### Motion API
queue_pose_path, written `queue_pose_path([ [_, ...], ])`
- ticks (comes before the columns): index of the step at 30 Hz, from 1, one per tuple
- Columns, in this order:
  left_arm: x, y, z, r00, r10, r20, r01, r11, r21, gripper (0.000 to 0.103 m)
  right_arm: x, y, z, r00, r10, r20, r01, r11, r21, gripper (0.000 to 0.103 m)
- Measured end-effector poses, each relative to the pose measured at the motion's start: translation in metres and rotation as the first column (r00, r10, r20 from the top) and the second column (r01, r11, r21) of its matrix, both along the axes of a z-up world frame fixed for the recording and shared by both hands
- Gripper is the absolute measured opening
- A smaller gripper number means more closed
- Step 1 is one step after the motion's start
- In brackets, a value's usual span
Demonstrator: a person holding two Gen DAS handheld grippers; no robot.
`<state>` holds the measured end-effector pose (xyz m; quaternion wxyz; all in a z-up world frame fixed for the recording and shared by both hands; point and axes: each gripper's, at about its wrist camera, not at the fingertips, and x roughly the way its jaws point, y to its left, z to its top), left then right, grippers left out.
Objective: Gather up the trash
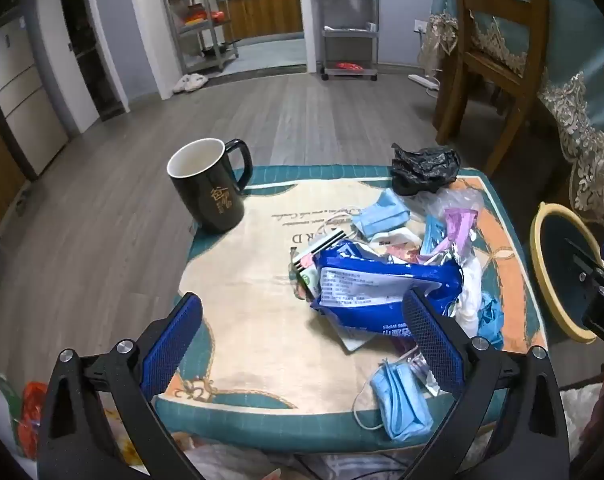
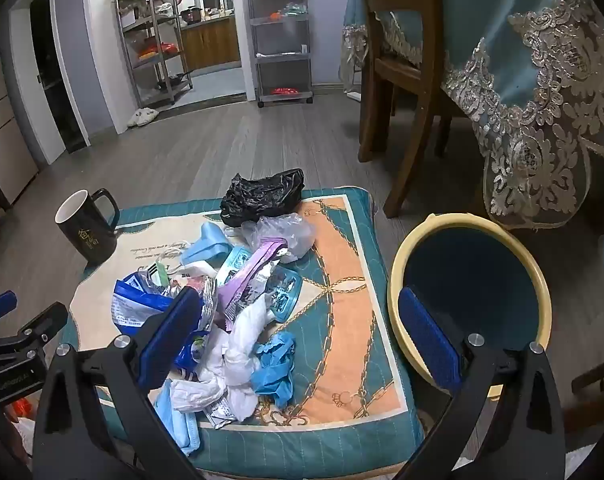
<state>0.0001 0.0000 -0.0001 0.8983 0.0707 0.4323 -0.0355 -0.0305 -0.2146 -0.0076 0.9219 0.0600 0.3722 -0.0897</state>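
Each hand-held gripper (image 1: 302,340) (image 2: 298,336) has black angular arms, silver screws and blue textured finger pads (image 1: 170,346).

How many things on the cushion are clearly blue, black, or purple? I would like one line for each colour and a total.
Blue: 4, namely the wipes packet, the far face mask, the near face mask and the crumpled glove.
Black: 2, the mug and the plastic bag.
Purple: 1, the wrapper.
Total: 7
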Motion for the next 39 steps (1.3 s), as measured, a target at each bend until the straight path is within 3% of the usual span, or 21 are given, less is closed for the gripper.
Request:
queue_pose_path([
  [39,0.0017,-0.0013,0.0032,1.0,0.013,0.003,-0.013,1.0,-0.001,0.099,0.0002,0.0001,-0.0007,1.0,-0.001,0.003,0.001,1.0,-0.016,0.098],
])
